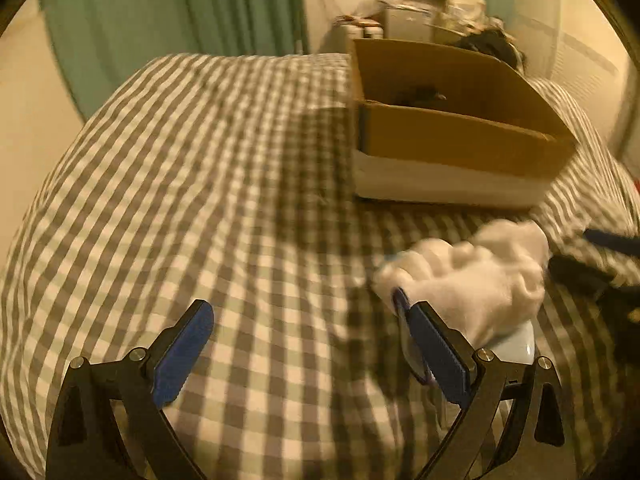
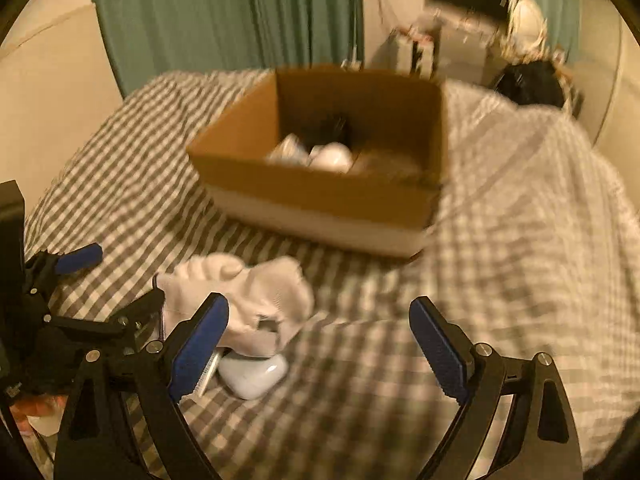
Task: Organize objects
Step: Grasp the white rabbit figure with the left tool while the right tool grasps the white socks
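A cardboard box stands on the checked bedspread; in the right wrist view the box holds white items and something dark. A white sock lies crumpled in front of it, beside my left gripper's right finger. It also shows in the right wrist view, partly covering a white earbud case. My left gripper is open and empty over the bedspread. My right gripper is open and empty, the sock and case by its left finger.
The checked bedspread covers a bed. A green curtain hangs behind. Cluttered furniture stands at the back right. The left gripper's frame shows at the left of the right wrist view.
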A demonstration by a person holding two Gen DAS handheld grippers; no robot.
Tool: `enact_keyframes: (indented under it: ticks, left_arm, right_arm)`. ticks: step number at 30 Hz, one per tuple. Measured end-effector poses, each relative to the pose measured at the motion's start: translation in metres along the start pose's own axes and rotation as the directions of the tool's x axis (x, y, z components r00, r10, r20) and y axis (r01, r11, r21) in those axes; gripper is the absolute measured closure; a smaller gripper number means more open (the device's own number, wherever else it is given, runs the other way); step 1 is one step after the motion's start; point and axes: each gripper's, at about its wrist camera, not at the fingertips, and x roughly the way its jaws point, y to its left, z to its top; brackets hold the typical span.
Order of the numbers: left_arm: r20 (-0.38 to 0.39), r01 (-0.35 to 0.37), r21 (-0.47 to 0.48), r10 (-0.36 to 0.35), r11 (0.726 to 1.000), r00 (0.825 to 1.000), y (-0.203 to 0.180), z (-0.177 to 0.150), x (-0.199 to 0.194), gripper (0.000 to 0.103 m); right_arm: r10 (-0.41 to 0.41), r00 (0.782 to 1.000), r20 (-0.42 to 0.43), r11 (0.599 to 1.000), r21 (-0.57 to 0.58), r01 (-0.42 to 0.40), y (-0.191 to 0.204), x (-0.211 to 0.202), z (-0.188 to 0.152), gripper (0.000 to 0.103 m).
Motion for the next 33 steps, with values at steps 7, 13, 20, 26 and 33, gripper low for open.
enact_keyframes:
  ticks: [7,13,20,26,33]
  left_arm:
    - [-0.005,0.005,-0.017,-0.005,1.0,1.0,0.003,-0.002,0.002,0.002]
    - [-0.008,0.002,-0.006,-0.002,1.0,1.0,-0.001,-0.003,0.003,0.002]
    - [-0.005,0.047,0.026,-0.047,0.999,0.999,-0.017,-0.001,0.007,0.002]
    - [-0.019,0.125,0.051,-0.124,0.991,0.992,-0.048,0.007,0.024,0.002]
    - [-0.089,0.106,0.06,-0.1,0.993,0.991,-0.07,0.02,0.072,0.016]
  right_arm:
    - [0.153,0.977,-0.145,0.988,0.059,-0.146,0.005,0.064,0.004,0.011]
    - [0.184,0.976,-0.118,0.983,0.005,-0.185,0.016,0.056,-0.002,0.054]
    - [0.041,0.998,0.055,0.998,-0.044,-0.038,0.007,-0.003,-0.007,0.062]
    - [-0.05,0.991,0.123,0.999,0.028,0.047,-0.027,-0.03,0.001,0.062]
    - [-0.035,0.995,0.095,0.996,0.086,0.026,-0.043,-0.014,0.003,0.062]
